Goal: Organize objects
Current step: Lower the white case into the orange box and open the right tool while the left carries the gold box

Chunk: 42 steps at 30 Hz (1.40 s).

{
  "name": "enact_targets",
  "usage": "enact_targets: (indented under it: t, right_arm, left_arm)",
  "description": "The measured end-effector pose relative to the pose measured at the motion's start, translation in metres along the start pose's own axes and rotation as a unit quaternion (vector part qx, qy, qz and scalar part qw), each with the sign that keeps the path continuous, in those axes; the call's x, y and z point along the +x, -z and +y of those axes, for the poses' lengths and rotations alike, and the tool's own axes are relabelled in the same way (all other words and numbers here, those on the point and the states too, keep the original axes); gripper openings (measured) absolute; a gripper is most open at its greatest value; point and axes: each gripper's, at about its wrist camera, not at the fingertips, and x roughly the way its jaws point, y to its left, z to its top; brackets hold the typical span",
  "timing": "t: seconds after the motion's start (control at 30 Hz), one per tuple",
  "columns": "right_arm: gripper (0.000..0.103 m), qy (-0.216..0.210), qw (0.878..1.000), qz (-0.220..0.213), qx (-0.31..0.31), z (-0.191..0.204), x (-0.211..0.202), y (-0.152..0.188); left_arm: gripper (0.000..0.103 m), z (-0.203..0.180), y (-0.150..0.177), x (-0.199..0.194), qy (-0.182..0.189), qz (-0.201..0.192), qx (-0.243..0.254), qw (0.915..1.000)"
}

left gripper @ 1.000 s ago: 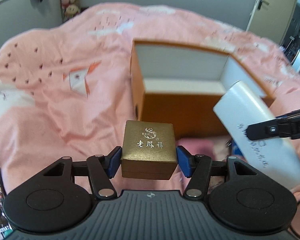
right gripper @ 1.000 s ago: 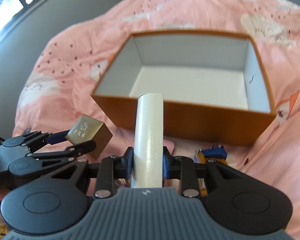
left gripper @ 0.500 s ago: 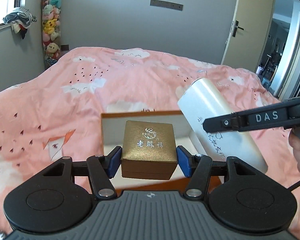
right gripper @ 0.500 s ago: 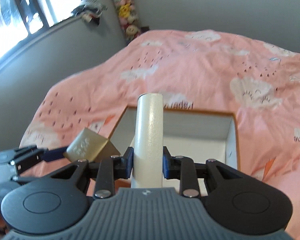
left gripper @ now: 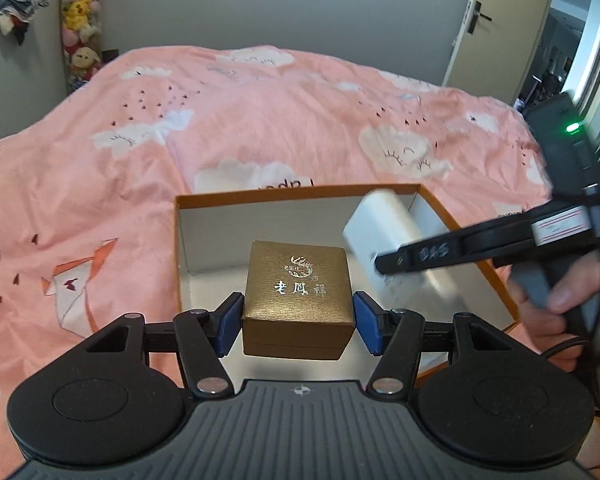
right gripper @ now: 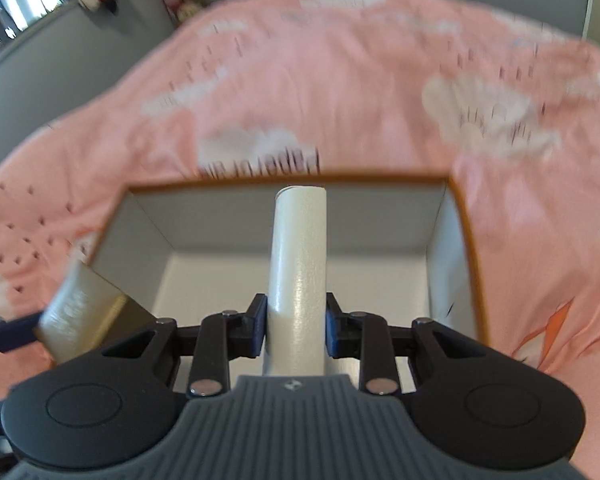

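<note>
While both grippers hang over an open orange box (left gripper: 460, 220) on a pink duvet (left gripper: 260, 120), each one carries something. The box is the landmark: it has white inner walls and a white floor, and it sits on the near part of the bed.

The left gripper (left gripper: 298, 324) has its blue pads (left gripper: 230, 324) clamped on the two sides of a gold case (left gripper: 298, 292). The case is square, with a printed emblem and characters on its lid. It is in the air above the box's near left part, not resting on the floor.

The right gripper (right gripper: 296, 328) has its jaws clamped on a white case (right gripper: 298, 272), a long, slim, rounded shape that points toward the box's far wall. From the left wrist camera this white case (left gripper: 388, 232) hangs over the right side of the box, blurred, beside the gold case and apart from it. A person's hand (left gripper: 556, 304) grips the right gripper's handle, at the box's right edge.

Beyond the box, plush toys (left gripper: 78, 20) hang on a grey wall, and a door (left gripper: 496, 24) stands to the right.
</note>
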Motion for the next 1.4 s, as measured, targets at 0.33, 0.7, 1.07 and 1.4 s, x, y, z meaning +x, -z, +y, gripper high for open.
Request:
enact_targets:
  t: [0.33, 0.7, 1.07, 1.4]
  right_arm:
    - [0.030, 0.000, 0.998, 0.052, 0.033, -0.023, 0.045, -0.003]
    - [0.039, 0.027, 0.995, 0.097, 0.000, -0.024, 0.069, -0.007]
    - [0.040, 0.080, 0.982, 0.107, -0.133, -0.014, 0.049, -0.007]
    - [0.050, 0.119, 0.958, 0.209, -0.157, -0.004, 0.073, 0.004]
  left_arm:
    - [0.068, -0.002, -0.006, 0.031, 0.013, 0.028, 0.021, 0.9993]
    - [0.068, -0.007, -0.005, 0.054, 0.008, 0.060, 0.040, 0.9974]
    - [0.068, -0.015, -0.006, 0.056, 0.001, 0.074, 0.060, 0.9955]
    - [0.068, -0.018, -0.006, 0.056, 0.010, 0.079, 0.064, 0.9948]
